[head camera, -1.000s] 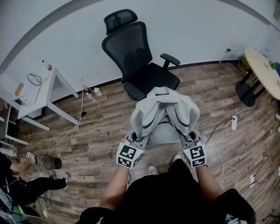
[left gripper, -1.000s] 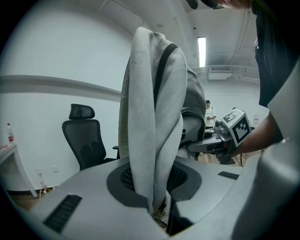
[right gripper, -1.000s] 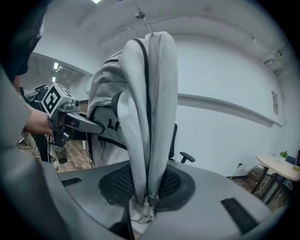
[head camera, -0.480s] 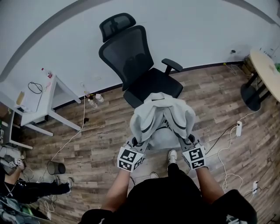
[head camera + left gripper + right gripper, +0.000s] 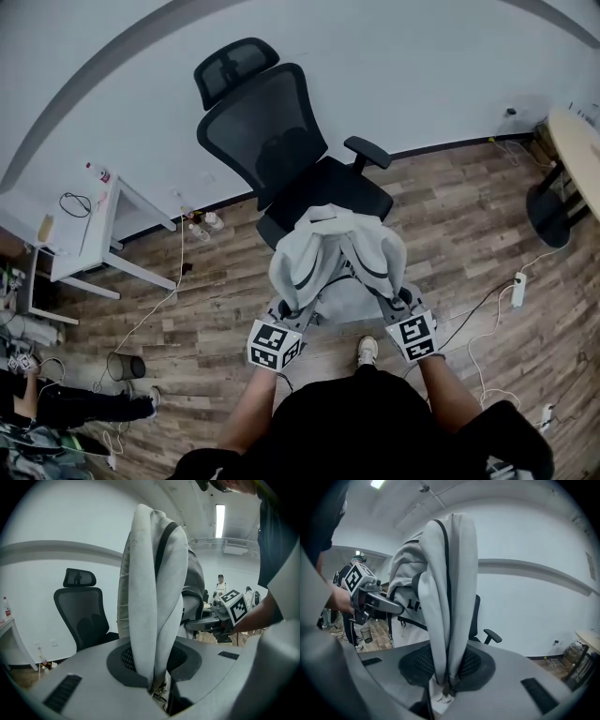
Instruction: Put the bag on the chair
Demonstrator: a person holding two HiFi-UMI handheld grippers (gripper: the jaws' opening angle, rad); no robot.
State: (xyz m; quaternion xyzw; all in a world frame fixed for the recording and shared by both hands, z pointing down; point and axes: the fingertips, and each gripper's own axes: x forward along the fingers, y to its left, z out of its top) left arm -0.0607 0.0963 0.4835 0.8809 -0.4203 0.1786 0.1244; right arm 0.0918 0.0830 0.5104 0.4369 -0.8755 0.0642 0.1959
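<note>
The grey bag (image 5: 333, 258) hangs in mid-air just in front of the black chair (image 5: 267, 136) — not on the seat yet. The left gripper (image 5: 284, 309) is clamped on one grey fold and the right gripper (image 5: 401, 302) pinches another — both above the wooden floor (image 5: 206, 309).

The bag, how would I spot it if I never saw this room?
Find the big black office chair against the white wall. Right in front of its seat, above the wooden floor, hangs the bag, pinched by the left tongs and right tongs. It's the only pale grey, floppy thing with dark stripes; the chair behind is stiff and black.
</note>
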